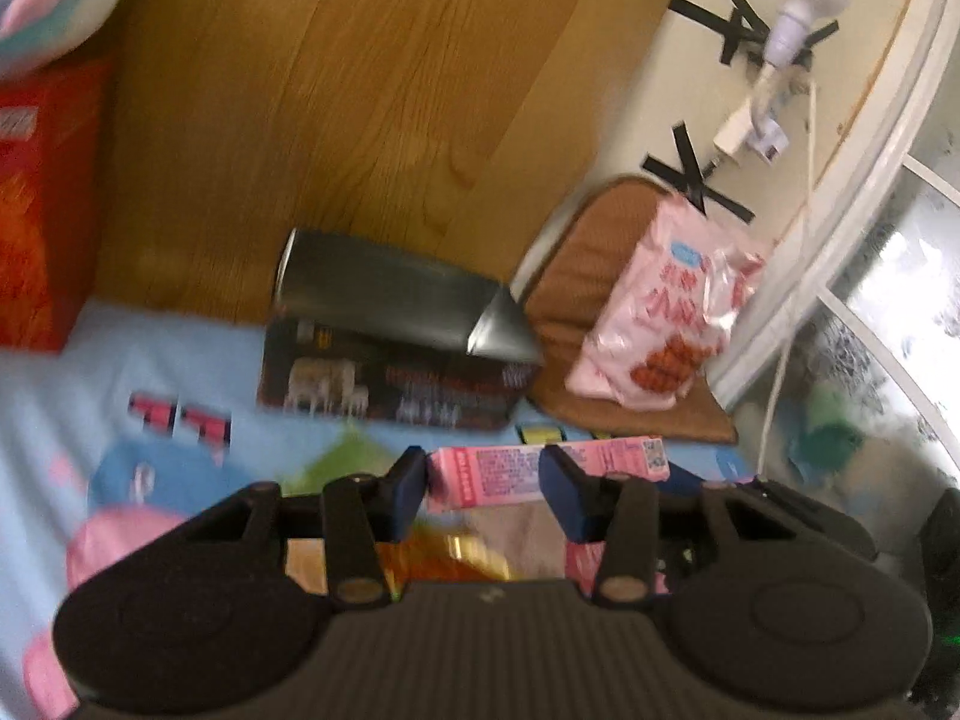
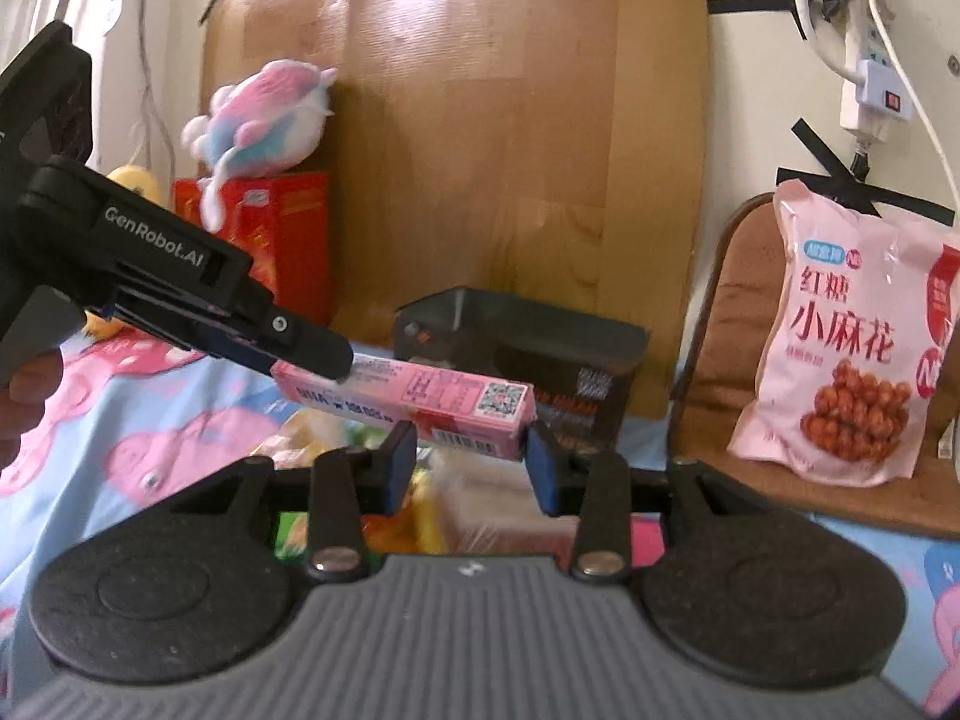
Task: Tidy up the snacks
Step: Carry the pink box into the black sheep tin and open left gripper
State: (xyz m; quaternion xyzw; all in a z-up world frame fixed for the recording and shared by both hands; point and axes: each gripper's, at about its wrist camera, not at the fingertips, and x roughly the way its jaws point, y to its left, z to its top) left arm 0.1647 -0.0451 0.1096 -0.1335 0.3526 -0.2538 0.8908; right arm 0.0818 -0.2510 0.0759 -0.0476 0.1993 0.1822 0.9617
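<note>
My left gripper is shut on a long pink snack box and holds it in the air. The right wrist view shows that gripper clamping the box's left end, with the pink box reaching right. My right gripper is open, its pads just below and to either side of the box's right end, not touching it. An open dark box stands behind on the blue sheet; it also shows in the right wrist view. Loose snack packets lie under my grippers.
A pink snack bag leans on a brown cushion at the right. A red carton with a plush toy on it stands at the left. A wooden board forms the back. A power strip hangs on the wall.
</note>
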